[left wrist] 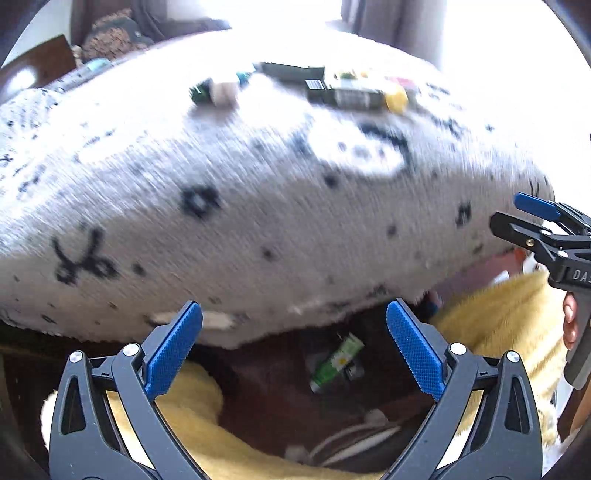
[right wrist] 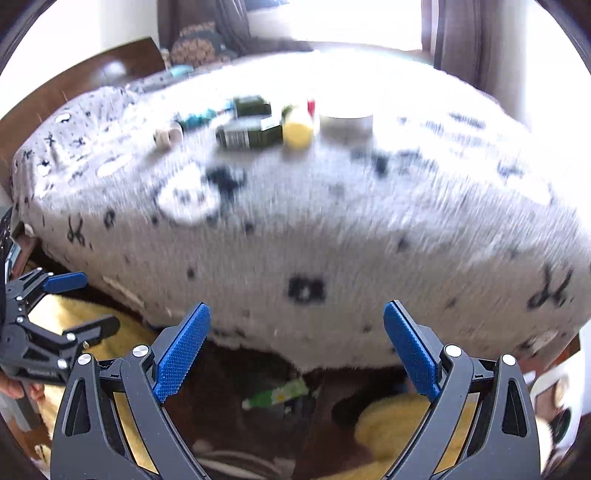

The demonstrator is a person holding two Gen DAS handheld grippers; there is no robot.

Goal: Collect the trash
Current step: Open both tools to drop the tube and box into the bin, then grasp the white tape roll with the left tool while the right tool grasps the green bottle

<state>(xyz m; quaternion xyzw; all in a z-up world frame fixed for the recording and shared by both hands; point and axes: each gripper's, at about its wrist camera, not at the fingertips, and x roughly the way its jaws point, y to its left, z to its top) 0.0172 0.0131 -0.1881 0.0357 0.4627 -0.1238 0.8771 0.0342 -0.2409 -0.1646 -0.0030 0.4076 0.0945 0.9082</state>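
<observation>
Several pieces of trash lie at the far side of a grey patterned bed cover (left wrist: 240,206): a dark carton (left wrist: 345,96), a yellow round piece (left wrist: 396,98), a small pale roll (left wrist: 223,93). In the right wrist view they show as the carton (right wrist: 247,134), the yellow piece (right wrist: 297,132) and the roll (right wrist: 168,137), with a white round tub (right wrist: 345,120). A green tube (left wrist: 334,363) lies on the dark floor below the bed edge; it also shows in the right wrist view (right wrist: 277,397). My left gripper (left wrist: 293,343) is open and empty. My right gripper (right wrist: 295,345) is open and empty.
A yellow fluffy rug (left wrist: 192,417) lies on the floor, with white cables (left wrist: 351,439). Curtains (right wrist: 461,33) and a bright window are behind the bed. A dark wooden headboard (right wrist: 92,77) stands at the left. Both views are motion-blurred.
</observation>
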